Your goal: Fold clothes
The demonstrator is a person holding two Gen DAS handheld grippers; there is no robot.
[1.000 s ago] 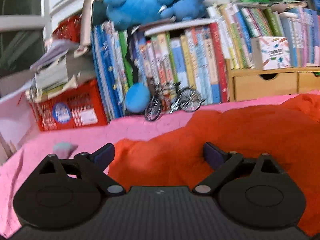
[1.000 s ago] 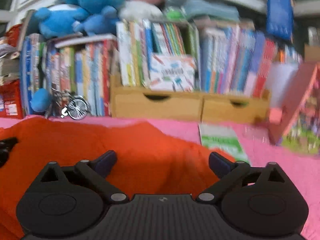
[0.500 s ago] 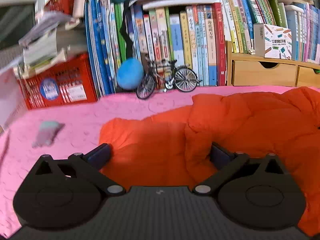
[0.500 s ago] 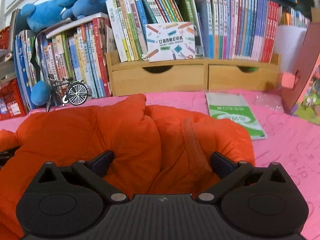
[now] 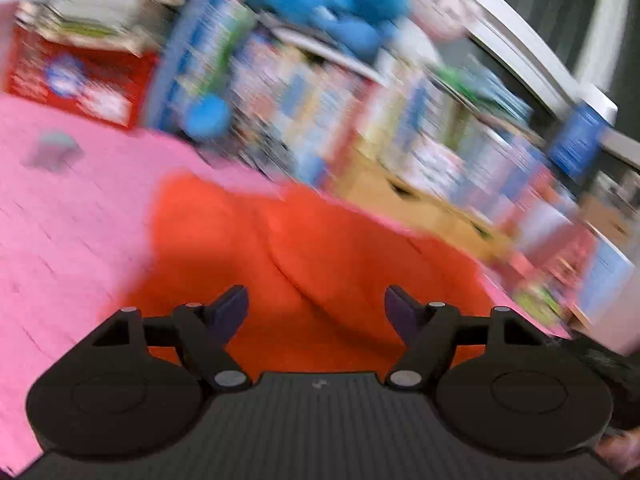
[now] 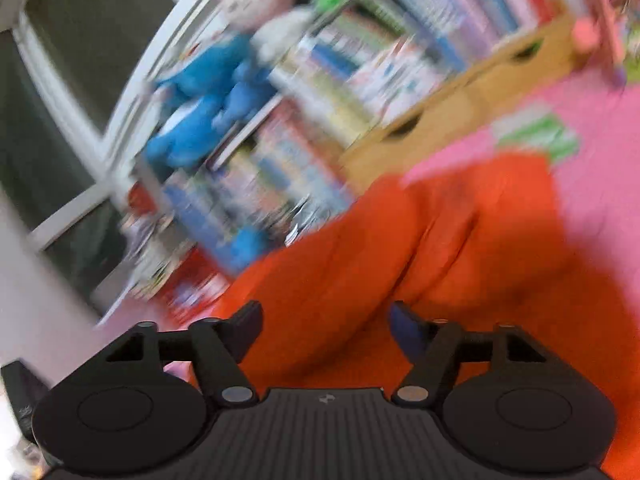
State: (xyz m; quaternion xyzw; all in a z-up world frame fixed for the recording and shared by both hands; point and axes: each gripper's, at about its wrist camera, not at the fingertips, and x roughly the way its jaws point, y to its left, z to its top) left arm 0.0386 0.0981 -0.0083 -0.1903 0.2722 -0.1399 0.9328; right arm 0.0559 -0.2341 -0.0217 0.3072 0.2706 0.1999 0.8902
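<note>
A puffy orange garment [image 5: 320,240] lies bunched on the pink cover [image 5: 72,220], and both views are tilted and blurred by motion. My left gripper [image 5: 315,296] hangs just over the garment's near folds. Its jaws are closing but still stand well apart, with orange cloth showing between them and no pad pressing on it. In the right wrist view the same orange garment [image 6: 460,240] fills the lower right. My right gripper [image 6: 325,310] hovers over its near edge, its jaws likewise closing and apart, with nothing pinched.
Behind the garment runs a row of books [image 5: 320,92] with blue plush toys [image 5: 340,4] on top. Wooden drawers [image 6: 432,128] and a red crate [image 5: 80,76] stand there too. A small grey object [image 5: 54,152] lies at the left of the cover, a green booklet [image 6: 536,132] at the right.
Both grippers have swung sideways and rolled, so each view now tilts and smears. The jaws of both have narrowed from wide open. The garment stays on the cover.
</note>
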